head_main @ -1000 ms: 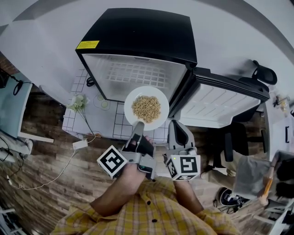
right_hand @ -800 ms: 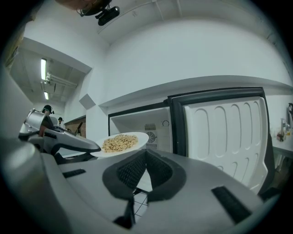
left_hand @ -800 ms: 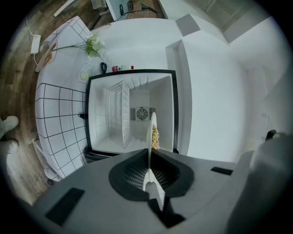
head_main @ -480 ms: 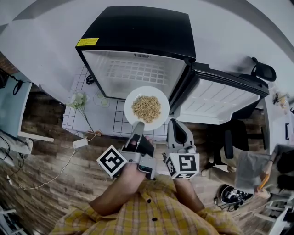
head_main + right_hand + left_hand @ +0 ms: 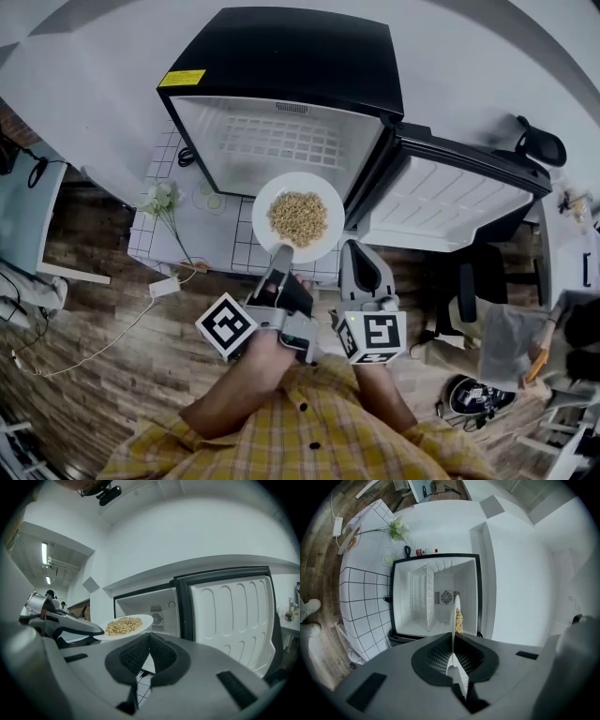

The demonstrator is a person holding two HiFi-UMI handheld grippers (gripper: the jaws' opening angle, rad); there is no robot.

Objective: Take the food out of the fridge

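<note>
1 black mini fridge w/ white interior (image 5: 281, 56), door open, on 1 white grid-tiled tabletop (image 5: 234, 246). 1 round white plate (image 5: 261, 214) of beige grain food (image 5: 298, 217) hangs outside, before the opening, rim pinched by left hand-held gripper (image 5: 280, 255). Right hand-held gripper (image 5: 360, 251): jaws together, empty.

We take this for an office or lab room with a staged kitchen corner: a small black fridge (image 5: 281, 66) on a grid-patterned counter (image 5: 150, 246) at upper centre, wood-plank floor (image 5: 84, 309) at left, an office chair (image 5: 541, 147) at right, and tube lights (image 5: 44, 553) overhead.
</note>
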